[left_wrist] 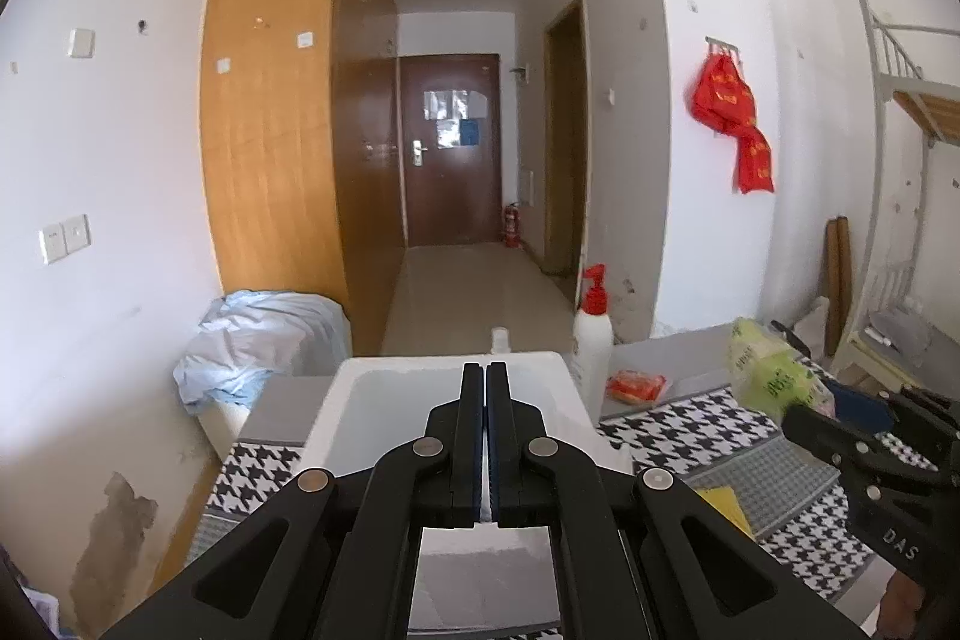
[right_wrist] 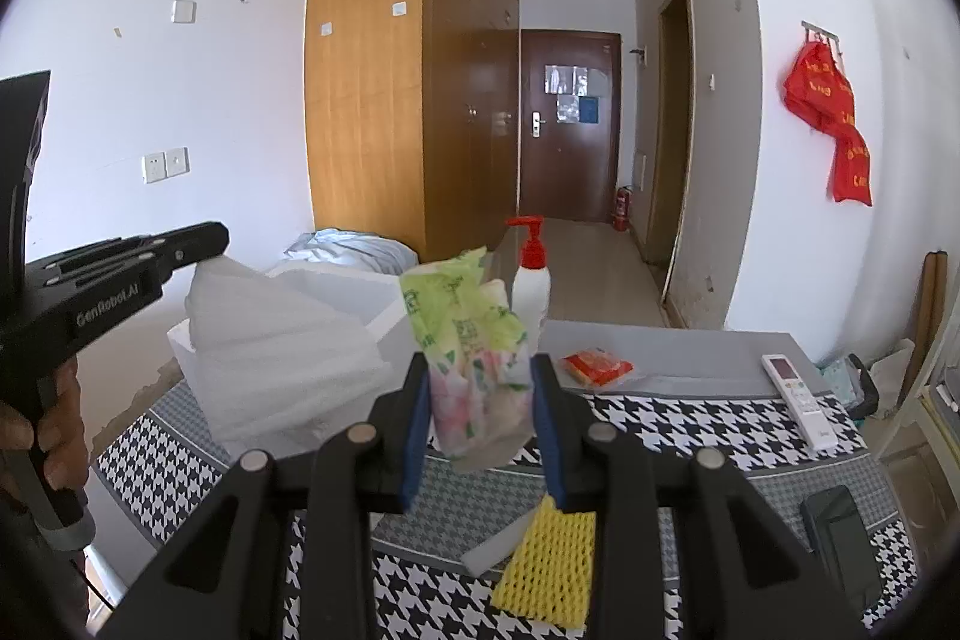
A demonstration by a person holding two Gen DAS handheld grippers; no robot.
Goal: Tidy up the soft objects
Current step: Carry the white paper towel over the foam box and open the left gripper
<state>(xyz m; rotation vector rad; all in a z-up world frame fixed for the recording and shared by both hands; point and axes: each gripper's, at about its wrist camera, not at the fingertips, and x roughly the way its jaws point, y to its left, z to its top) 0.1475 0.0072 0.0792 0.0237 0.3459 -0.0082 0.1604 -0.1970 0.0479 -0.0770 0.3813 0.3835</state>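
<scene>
Landmark: white foam box [left_wrist: 420, 400] on the houndstooth table mat [right_wrist: 690, 424]; every place below is given from it.
Left gripper [left_wrist: 485, 382]: clenched, blue pads pressed flat together, nothing visible between them; it hangs directly over the box opening. In the right wrist view its tip sits at the top of a sheet of white foam wrap [right_wrist: 276, 340] that stands out of the box; whether it pinches the sheet I cannot tell.
Right gripper [right_wrist: 480, 388]: grasping a green and pink tissue pack [right_wrist: 474, 352] between its blue pads [right_wrist: 417, 430], held above the mat, right of the box.
Yellow foam net [right_wrist: 549, 562]: flat on the mat, right of the box, below the held pack, partly on a white foam piece [right_wrist: 492, 544].
Pump bottle [right_wrist: 531, 274]: upright, white with red pump, just beside the box's right wall.
Orange packet [right_wrist: 597, 367]: on the grey table, right of the bottle.
Remote control [right_wrist: 795, 394]: far right of the box, at the mat's edge.
Black phone [right_wrist: 837, 532]: on the mat, well right of the box.
</scene>
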